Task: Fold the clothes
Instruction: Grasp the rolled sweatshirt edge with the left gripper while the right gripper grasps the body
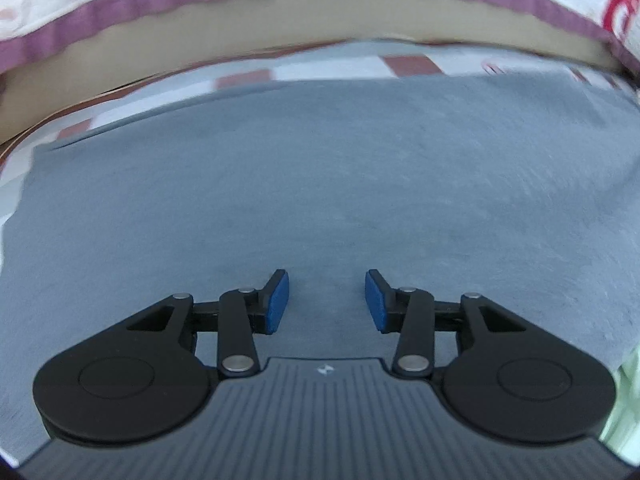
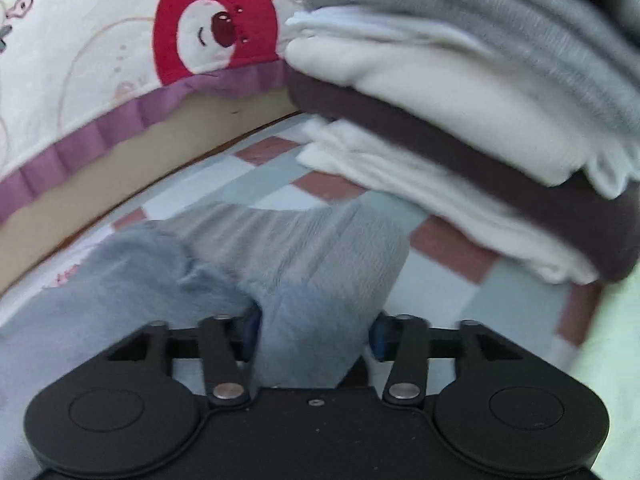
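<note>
With its fingers parted and empty, the left gripper [image 1: 327, 300] hovers over the grey garment [image 1: 320, 184] spread on the checked bed sheet [image 2: 276, 190], whose bunched cuff the right gripper [image 2: 316, 338] straddles, short of the folded stack [image 2: 460, 120]; folding seems midway, needing a firm pinch next.

Ahead of the jaws, a checked bedsheet [image 2: 324, 186] meets a tan bed edge [image 1: 320, 24] under a bear-print quilt [image 2: 120, 40].
</note>
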The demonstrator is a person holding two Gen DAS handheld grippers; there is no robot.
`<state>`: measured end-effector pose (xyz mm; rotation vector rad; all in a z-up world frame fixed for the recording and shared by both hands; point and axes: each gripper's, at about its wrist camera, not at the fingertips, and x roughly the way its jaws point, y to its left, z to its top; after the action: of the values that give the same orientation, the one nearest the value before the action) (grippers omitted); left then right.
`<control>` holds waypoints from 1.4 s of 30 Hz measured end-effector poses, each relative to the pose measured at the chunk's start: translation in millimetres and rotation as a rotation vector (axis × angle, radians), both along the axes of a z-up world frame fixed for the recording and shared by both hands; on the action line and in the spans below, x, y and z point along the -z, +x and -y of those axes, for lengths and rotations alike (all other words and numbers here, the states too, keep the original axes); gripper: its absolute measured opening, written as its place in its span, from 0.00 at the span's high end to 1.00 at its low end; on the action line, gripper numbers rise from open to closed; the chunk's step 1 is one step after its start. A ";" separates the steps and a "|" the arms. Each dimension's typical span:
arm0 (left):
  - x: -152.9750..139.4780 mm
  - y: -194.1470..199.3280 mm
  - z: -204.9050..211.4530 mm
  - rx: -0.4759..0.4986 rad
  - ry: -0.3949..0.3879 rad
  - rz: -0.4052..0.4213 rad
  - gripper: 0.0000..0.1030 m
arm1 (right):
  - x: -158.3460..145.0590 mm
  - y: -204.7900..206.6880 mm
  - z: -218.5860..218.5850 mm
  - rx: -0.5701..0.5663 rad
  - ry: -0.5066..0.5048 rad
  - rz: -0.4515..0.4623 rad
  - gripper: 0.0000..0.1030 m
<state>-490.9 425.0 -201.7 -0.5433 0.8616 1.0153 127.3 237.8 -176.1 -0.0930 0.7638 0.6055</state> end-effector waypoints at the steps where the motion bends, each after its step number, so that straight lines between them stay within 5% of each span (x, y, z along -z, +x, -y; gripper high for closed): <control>1: -2.2 -12.9 -2.2 -0.029 -0.001 0.001 0.58 | -2.5 -1.5 0.3 0.007 -0.019 0.009 0.44; 7: -6.3 -98.0 -17.8 -0.230 -0.039 0.000 0.54 | -31.7 -37.3 12.2 0.063 -0.019 -0.020 0.34; 10: -0.2 -141.0 -24.6 -0.305 -0.100 0.046 0.54 | -32.4 -79.3 15.4 -0.277 0.105 -0.155 0.34; 14: 0.1 -184.5 -16.4 -0.412 -0.071 0.011 0.54 | -26.6 -141.6 11.6 -0.547 0.234 -0.387 0.34; 18: -6.9 -228.4 -7.2 -0.561 -0.035 0.010 0.54 | -15.4 -191.7 -13.7 -0.756 0.159 -0.485 0.34; 21: -12.7 -253.1 0.9 -0.643 -0.016 -0.001 0.54 | -12.0 -212.7 -27.5 -0.791 0.072 -0.458 0.31; 28: -18.1 -281.6 30.8 -0.751 -0.019 0.091 0.47 | -23.7 -206.5 -4.9 -0.716 0.097 -0.445 0.32; 34: -11.7 -302.7 43.9 -0.820 -0.091 0.299 0.43 | -1.2 -213.7 -7.4 -0.751 0.214 -0.637 0.30; 36: -2.0 -302.1 47.2 -0.823 -0.152 0.369 0.43 | 3.6 -219.3 -17.0 -0.784 0.246 -0.728 0.40; 39: 7.2 -293.6 47.1 -0.809 -0.190 0.378 0.41 | 0.9 -232.4 -22.2 -0.829 0.243 -0.697 0.67; 42: 9.3 -289.6 45.8 -0.820 -0.172 0.405 0.38 | -1.6 -243.8 -28.6 -0.825 0.233 -0.646 0.82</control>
<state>-780.5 379.2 -211.1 -1.2608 0.3462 1.4986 -116.5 266.3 -174.6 0.0121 1.2783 1.5506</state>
